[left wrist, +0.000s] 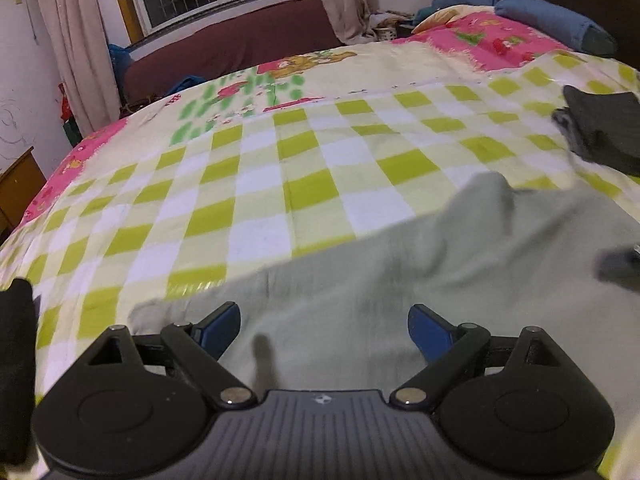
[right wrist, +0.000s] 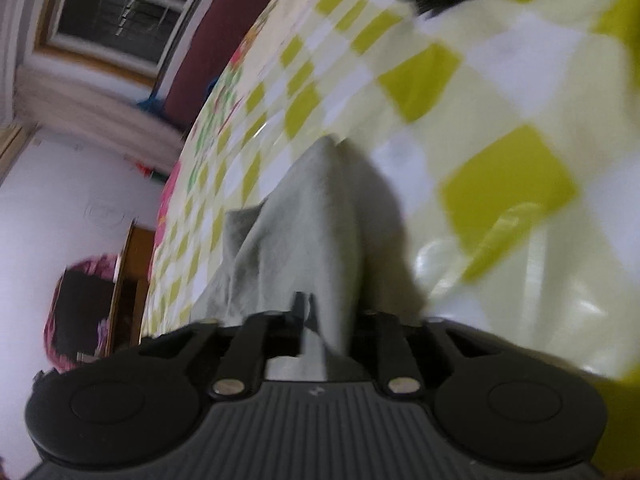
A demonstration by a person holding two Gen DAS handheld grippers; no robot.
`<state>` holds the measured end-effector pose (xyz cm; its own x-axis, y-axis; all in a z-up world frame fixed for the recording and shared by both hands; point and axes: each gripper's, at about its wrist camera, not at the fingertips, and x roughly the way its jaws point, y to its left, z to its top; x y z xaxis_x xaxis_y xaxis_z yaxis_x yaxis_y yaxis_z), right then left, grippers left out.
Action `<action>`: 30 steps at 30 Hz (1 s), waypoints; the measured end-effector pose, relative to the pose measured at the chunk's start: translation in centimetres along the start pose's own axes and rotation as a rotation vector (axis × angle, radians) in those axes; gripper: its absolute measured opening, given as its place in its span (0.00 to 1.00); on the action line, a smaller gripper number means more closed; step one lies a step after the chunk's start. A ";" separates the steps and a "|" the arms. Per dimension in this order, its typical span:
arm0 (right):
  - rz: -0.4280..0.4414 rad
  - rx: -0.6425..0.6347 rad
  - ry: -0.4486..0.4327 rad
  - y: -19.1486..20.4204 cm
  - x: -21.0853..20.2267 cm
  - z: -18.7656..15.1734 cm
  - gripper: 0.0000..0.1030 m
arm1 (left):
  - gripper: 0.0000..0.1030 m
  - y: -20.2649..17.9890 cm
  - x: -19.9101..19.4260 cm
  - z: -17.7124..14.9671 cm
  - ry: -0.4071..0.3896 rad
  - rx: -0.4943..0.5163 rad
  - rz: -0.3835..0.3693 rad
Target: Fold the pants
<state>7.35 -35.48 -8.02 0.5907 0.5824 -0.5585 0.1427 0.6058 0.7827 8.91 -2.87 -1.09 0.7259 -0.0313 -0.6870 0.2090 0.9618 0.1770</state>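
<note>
— Pants [left wrist: 400, 264], pale green, lie spread on the checked bedsheet [left wrist: 248, 184], near its front edge.
— And the left gripper [left wrist: 324, 332]?
— Wide open above the cloth, gripping nothing.
— The right gripper [right wrist: 324, 320]?
— Narrow gap, a raised fold of pants between its fingers; whether they pinch it, I cannot tell.
</note>
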 end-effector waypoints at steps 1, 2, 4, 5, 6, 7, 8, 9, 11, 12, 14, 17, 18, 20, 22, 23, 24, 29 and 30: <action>-0.015 -0.010 0.001 0.3 0.2 0.0 0.26 | 1.00 0.1 -0.7 -0.6 -0.010 -0.001 -0.007; -0.034 -0.023 0.000 0.7 0.3 0.0 0.24 | 1.00 0.1 -1.5 -1.4 -0.028 -0.005 -0.021; -0.043 -0.024 -0.013 1.1 -0.2 -0.2 0.07 | 1.00 -0.3 -2.5 -2.5 -0.052 0.020 -0.036; -0.029 -0.006 -0.022 1.1 -0.7 -0.5 0.05 | 1.00 -0.8 -2.9 -3.2 -0.068 0.054 -0.028; -0.015 0.008 -0.035 1.3 -1.3 -0.8 0.05 | 1.00 -1.4 -2.9 -3.7 -0.081 0.099 -0.015; -0.014 0.011 -0.046 1.5 -1.7 -1.0 0.05 | 1.00 -1.9 -2.9 -3.9 -0.087 0.127 0.001; -0.016 0.008 -0.057 2.1 -2.3 -1.4 0.05 | 1.00 -2.3 -2.5 -4.0 -0.090 0.148 0.028; -0.013 0.007 -0.062 2.5 -2.7 -1.6 0.05 | 1.00 -2.5 -1.8 -4.0 -0.076 0.162 0.048; 0.006 0.001 -0.069 4.0 -3.5 -2.0 0.05 | 1.00 -2.9 -0.4 -4.3 -0.034 0.184 0.051; 0.010 -0.016 -0.071 5.1 -3.8 -2.0 0.05 | 1.00 -2.8 -0.5 -4.5 -0.047 0.176 0.051; -0.009 -0.076 -0.080 7.2 -4.1 -2.1 0.05 | 1.00 -2.7 -1.3 -4.2 -0.071 0.181 0.044; -0.046 -0.119 -0.085 9.1 -4.1 -1.9 0.05 | 1.00 -1.7 -3.1 -3.2 -0.169 0.107 0.030; -0.058 -0.119 -0.090 9.3 -4.2 -1.8 0.05 | 1.00 -1.6 -3.2 -2.7 -0.185 0.090 0.032; -0.071 -0.104 -0.096 9.3 -4.1 -1.7 0.05 | 1.00 -2.4 -2.3 -2.0 -0.176 0.096 0.046; -0.072 -0.094 -0.101 9.6 -4.2 -1.9 0.05 | 1.00 -4.3 0.1 -2.3 -0.107 0.193 0.072; -0.070 -0.102 -0.100 10.0 -4.3 -2.1 0.05 | 1.00 -5.4 1.6 -2.9 -0.062 0.262 0.085; -0.065 -0.112 -0.101 10.5 -4.3 -2.2 0.05 | 1.00 -5.8 1.6 -3.4 -0.083 0.282 0.103; -0.106 -0.259 -0.131 14.5 -3.3 -1.8 0.05 | 1.00 -4.2 -0.5 -3.4 -0.057 0.249 0.004; -0.109 -0.284 -0.126 15.6 -2.5 -1.6 0.05 | 1.00 -3.7 -0.7 -3.4 -0.034 0.234 -0.020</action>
<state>6.80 -26.63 5.16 0.6800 0.4451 -0.5826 -0.0061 0.7981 0.6025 5.34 -5.49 -3.65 0.7410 -0.0627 -0.6685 0.3669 0.8716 0.3250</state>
